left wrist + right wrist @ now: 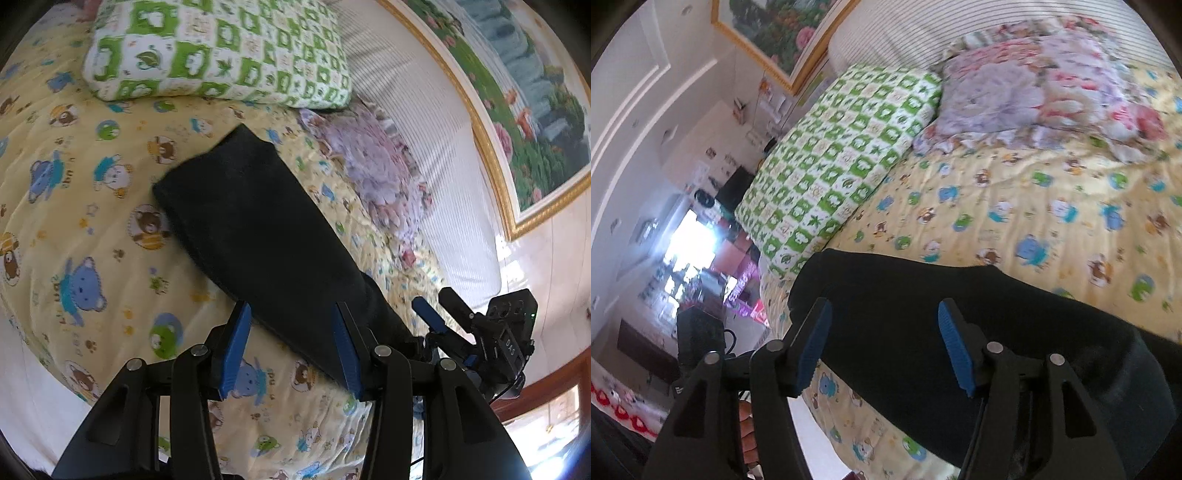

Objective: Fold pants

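Both tongs, left (291, 343) and right (886, 339), hang released over dark pants (258, 229) on the bed (92, 221), likely ready for folding.

Dark pants (258, 236) on bedspread (92, 229), left hand-held gripper (291, 350) agape.

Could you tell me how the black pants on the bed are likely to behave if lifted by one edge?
The black pants look like soft fabric lying flat on the quilt, so they would probably droop and unfold. The cloth looks matte and fuzzy at its edges, so it is unlikely to slip. Being flat, they should not roll.
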